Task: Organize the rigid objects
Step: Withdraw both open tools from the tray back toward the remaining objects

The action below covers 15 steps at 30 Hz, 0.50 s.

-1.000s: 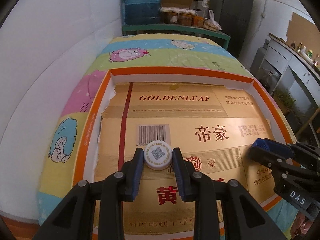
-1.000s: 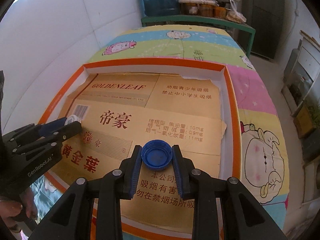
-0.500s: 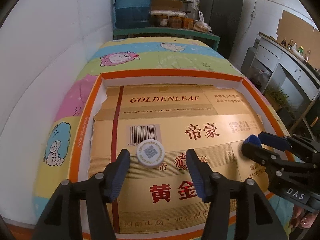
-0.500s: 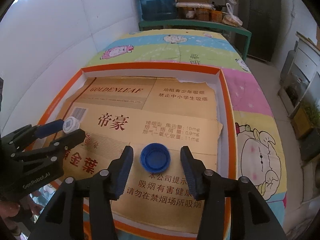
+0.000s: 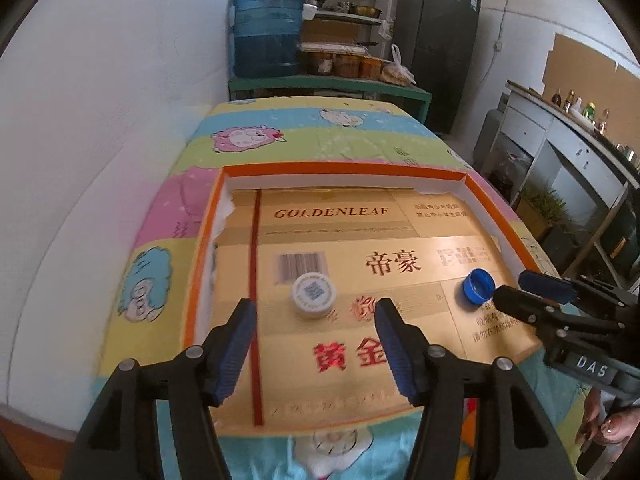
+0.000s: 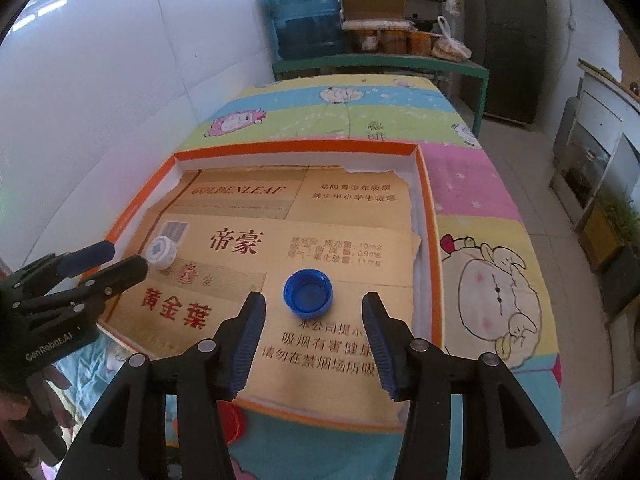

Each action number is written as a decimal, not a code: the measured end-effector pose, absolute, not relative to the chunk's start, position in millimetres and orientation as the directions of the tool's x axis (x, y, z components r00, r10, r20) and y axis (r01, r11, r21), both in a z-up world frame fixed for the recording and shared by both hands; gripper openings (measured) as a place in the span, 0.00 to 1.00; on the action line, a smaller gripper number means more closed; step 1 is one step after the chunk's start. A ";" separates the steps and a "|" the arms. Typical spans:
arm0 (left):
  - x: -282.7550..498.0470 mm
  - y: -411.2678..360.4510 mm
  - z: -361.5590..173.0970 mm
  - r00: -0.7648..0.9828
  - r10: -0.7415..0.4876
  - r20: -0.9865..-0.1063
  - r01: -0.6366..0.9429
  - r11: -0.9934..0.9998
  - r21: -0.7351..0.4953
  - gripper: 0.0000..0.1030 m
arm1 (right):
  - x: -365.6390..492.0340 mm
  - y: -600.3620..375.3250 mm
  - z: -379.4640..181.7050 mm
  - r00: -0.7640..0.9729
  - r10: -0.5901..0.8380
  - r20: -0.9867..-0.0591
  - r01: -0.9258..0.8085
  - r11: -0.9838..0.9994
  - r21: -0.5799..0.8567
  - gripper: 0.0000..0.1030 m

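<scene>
Release step: the left gripper (image 5: 314, 338), jaws opening wide, holds nothing; the white cap (image 5: 314, 294) lies on the tray's (image 5: 340, 169) cardboard just beyond it. The right gripper (image 6: 314, 340) gapes empty behind the blue cap (image 6: 308, 293). Next, probably lifting clear.

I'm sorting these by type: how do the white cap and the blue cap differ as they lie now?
The white cap lies closed side up, showing a printed code; the blue cap lies hollow side up. The white cap sits by the barcode, the blue cap further right. Both rest on the gold cardboard, free of the grippers.
</scene>
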State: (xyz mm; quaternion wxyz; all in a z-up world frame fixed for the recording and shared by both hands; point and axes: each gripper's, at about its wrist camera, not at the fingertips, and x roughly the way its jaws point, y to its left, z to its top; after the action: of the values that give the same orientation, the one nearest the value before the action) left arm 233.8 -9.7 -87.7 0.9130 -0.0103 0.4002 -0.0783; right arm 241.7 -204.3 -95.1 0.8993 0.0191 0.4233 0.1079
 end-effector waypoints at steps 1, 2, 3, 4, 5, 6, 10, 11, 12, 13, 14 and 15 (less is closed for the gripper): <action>229.5 -6.2 -87.0 0.668 -0.151 -0.729 0.132 0.988 -0.084 0.59 | 238.1 -204.2 -93.6 0.622 0.212 -0.754 -0.178 0.976 0.127 0.51; 225.3 -3.2 -86.5 0.668 -0.150 -0.729 0.129 0.988 -0.085 0.59 | 233.4 -204.4 -91.7 0.626 0.212 -0.750 -0.176 0.976 0.129 0.51; 221.6 -1.0 -86.1 0.668 -0.147 -0.729 0.125 0.988 -0.085 0.59 | 229.6 -204.5 -90.3 0.629 0.214 -0.747 -0.176 0.976 0.132 0.51; 216.3 2.0 -85.5 0.669 -0.143 -0.729 0.118 0.989 -0.086 0.59 | 226.5 -204.3 -89.3 0.631 0.216 -0.745 -0.175 0.975 0.135 0.51; 212.1 4.1 -84.7 0.670 -0.140 -0.729 0.112 0.990 -0.087 0.59 | 223.6 -204.4 -88.0 0.632 0.217 -0.744 -0.173 0.975 0.137 0.51; 208.6 5.5 -84.0 0.673 -0.136 -0.727 0.106 0.991 -0.087 0.59 | 220.4 -204.6 -86.0 0.637 0.217 -0.740 -0.170 0.975 0.140 0.51; 191.4 8.3 -74.6 0.693 -0.114 -0.712 0.091 0.993 -0.070 0.59 | 209.3 -206.4 -75.0 0.656 0.219 -0.722 -0.166 0.976 0.145 0.51; 187.8 8.0 -72.3 0.697 -0.106 -0.709 0.089 0.994 -0.061 0.59 | 206.4 -206.5 -71.3 0.662 0.219 -0.717 -0.166 0.975 0.144 0.51; 183.5 7.1 -69.3 0.703 -0.095 -0.704 0.086 0.995 -0.048 0.59 | 202.4 -206.5 -67.3 0.668 0.221 -0.710 -0.170 0.975 0.143 0.51; 178.6 5.8 -66.1 0.711 -0.085 -0.699 0.085 0.996 -0.034 0.59 | 198.1 -206.2 -63.9 0.674 0.221 -0.705 -0.173 0.975 0.140 0.51; 175.2 4.6 -63.4 0.716 -0.078 -0.694 0.083 0.996 -0.027 0.59 | 193.4 -206.4 -60.5 0.678 0.219 -0.701 -0.174 0.975 0.137 0.51; 171.8 4.0 -61.2 0.720 -0.072 -0.691 0.081 0.997 -0.019 0.59 | 189.6 -206.4 -58.1 0.681 0.219 -0.699 -0.175 0.975 0.136 0.51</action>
State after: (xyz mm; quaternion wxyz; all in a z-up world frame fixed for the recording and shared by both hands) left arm 171.8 4.0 -61.2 0.9272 0.0064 0.3721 -0.0413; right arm 189.6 -206.4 -58.1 0.9163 0.0289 0.3848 0.1075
